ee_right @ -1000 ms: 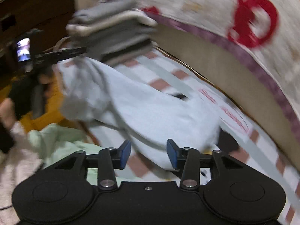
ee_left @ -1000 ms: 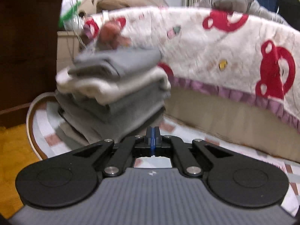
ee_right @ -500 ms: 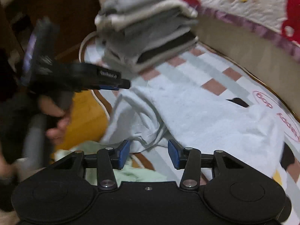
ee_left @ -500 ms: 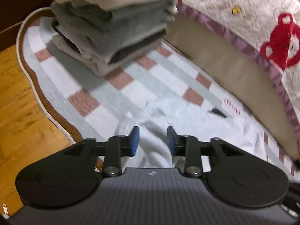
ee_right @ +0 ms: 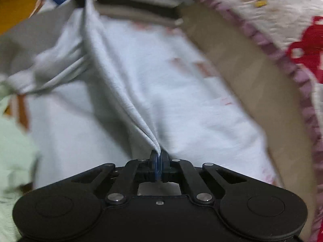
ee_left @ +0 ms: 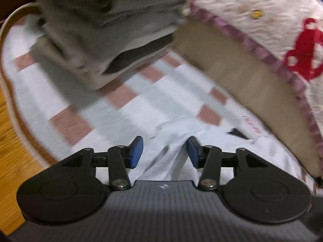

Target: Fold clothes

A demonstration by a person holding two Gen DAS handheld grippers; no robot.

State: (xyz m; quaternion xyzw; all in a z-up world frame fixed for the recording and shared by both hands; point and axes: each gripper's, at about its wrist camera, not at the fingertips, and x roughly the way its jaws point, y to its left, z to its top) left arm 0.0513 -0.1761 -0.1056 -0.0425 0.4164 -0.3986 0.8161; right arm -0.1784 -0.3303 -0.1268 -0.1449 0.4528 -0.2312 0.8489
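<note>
Garment (ee_right: pixel 181 92) fold pinched in right tool (ee_right: pixel 159 162)

- The white garment (ee_right: pixel 181 92) is lying spread out on the checked mat, kinda rumpled, right next to the bed's side. One long ridge of fabric is pulled up along it, and its near end is pinched up into a peak. The far corner is bunched into loose folds.
- The stack of folded clothes (ee_left: pixel 105 30) sits farther back on the same mat, mostly grey layers plus a cream one and a dark one, edges not lined up.
</note>
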